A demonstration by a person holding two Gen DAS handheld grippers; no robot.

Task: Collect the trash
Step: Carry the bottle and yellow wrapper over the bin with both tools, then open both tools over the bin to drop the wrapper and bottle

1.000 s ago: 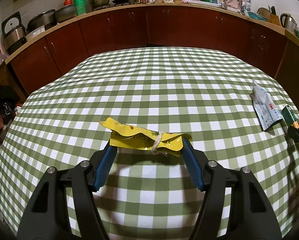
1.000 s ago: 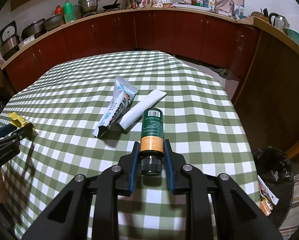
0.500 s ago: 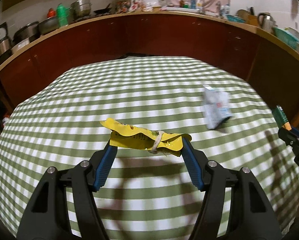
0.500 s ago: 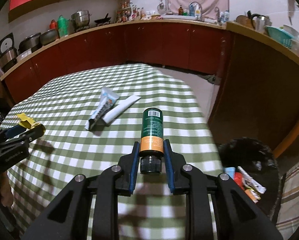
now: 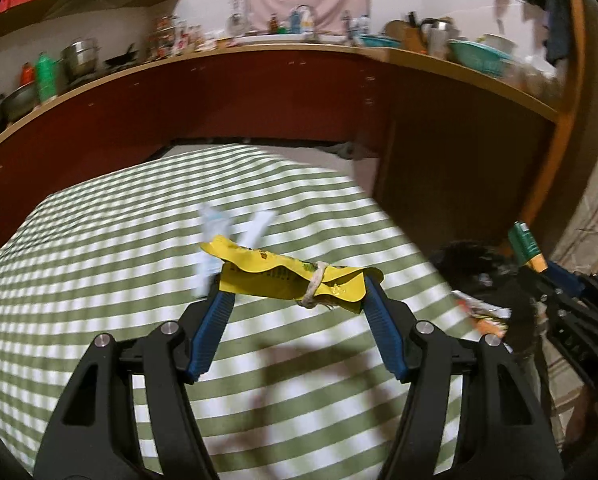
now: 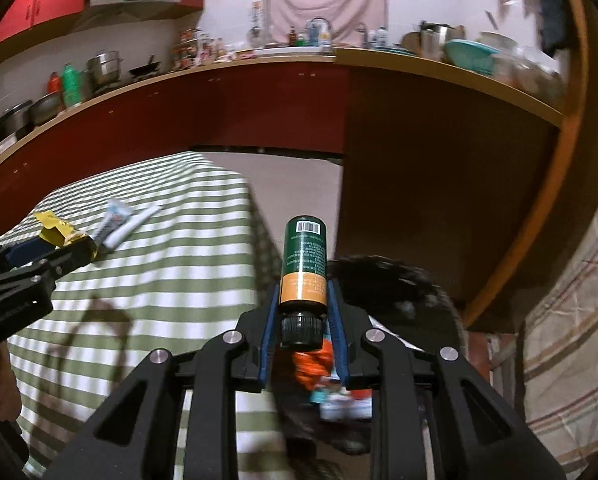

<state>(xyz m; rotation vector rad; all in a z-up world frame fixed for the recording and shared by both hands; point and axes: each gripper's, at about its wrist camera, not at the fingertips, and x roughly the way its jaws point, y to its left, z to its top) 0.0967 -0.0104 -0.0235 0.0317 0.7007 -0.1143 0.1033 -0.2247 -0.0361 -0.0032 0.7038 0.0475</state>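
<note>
My left gripper (image 5: 295, 292) is shut on a yellow snack wrapper (image 5: 287, 276) tied with a band, held above the green checked table (image 5: 99, 264). My right gripper (image 6: 304, 300) is shut on a green and orange bottle (image 6: 304, 264), cap toward me, held over a black trash bag (image 6: 395, 280) beside the table. The bag (image 5: 479, 272) holds orange and blue packets (image 6: 323, 376). A white tube and a white stick (image 6: 123, 222) lie on the table behind the left gripper (image 6: 59, 248). The bottle also shows at the right of the left wrist view (image 5: 525, 246).
Dark red cabinets (image 6: 219, 112) with a wooden counter curve around the far side, carrying pots, bottles and bowls. A wooden cabinet side (image 6: 439, 184) stands right behind the trash bag. A patterned floor (image 6: 571, 320) lies at the right.
Both grippers have swung right, off toward the table's right edge, each still holding its item. The right gripper with the bottle is now over the trash bag; the wrapper is near the table edge.
</note>
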